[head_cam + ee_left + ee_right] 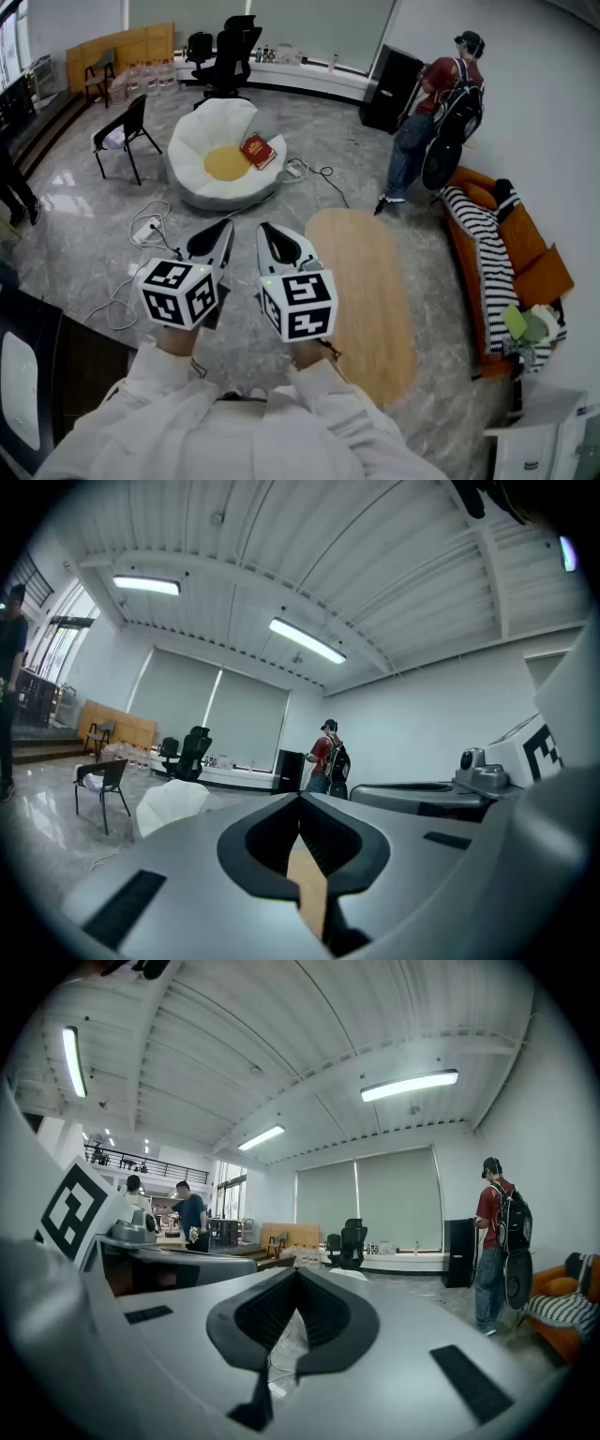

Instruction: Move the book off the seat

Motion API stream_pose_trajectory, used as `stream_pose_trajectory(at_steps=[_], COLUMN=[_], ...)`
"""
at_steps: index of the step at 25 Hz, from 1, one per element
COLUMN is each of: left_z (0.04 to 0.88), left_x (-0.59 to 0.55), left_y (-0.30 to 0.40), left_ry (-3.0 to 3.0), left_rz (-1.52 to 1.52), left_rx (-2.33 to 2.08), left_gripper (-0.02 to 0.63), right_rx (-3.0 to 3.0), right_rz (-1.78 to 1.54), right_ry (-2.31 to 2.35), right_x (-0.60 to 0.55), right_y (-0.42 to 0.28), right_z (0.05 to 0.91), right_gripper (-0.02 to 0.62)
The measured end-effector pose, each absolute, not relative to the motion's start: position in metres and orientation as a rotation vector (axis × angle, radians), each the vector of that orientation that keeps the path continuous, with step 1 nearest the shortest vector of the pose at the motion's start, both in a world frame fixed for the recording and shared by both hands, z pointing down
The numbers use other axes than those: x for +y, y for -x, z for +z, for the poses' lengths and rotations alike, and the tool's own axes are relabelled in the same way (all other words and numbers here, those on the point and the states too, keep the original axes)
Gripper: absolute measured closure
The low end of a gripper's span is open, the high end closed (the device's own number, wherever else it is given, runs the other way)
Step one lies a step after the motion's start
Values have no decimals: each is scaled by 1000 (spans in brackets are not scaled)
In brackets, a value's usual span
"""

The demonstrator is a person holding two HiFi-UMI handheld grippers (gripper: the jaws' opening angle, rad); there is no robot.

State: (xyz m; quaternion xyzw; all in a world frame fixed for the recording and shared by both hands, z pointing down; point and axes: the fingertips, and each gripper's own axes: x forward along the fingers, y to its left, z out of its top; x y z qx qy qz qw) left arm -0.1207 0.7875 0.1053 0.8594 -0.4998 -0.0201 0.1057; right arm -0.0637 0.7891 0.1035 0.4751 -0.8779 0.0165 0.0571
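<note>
Roughly at twelve o'clock from the two grippers, well apart from them, the red book lies flat on the seat, a white, petal-edged beanbag. The book rests at the three o'clock edge of the seat's round yellow cushion. Pale cables trail over the glossy grey floor between the seat and the grippers. A black folding chair stands at nine o'clock of the seat; a person with a backpack stands at three o'clock. A low oval wooden counter lies at four o'clock of the grippers. Both are held level, side by side, pointing at the seat. The left gripper has its fingers pressed together, empty. The right gripper likewise has its fingers closed on nothing.
</note>
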Motion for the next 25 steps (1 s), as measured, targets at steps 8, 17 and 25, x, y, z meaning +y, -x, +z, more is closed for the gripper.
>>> stream_pose_trajectory(at_steps=[8, 17, 25], left_z=[103, 104, 124], left_x=[783, 769, 754], left_y=[113, 96, 85], left_ry=[-2539, -2538, -2503], left_rz=[-58, -69, -41], left_rx=[-1485, -1472, -1496], left_gripper=[601, 601, 601], right_rx=[-2665, -2684, -2672], right_rz=[60, 89, 84], right_ry=[-1441, -1454, -1429], right_x=[785, 771, 758], right_y=[55, 37, 20], right_z=[103, 104, 122], right_gripper=[584, 583, 583])
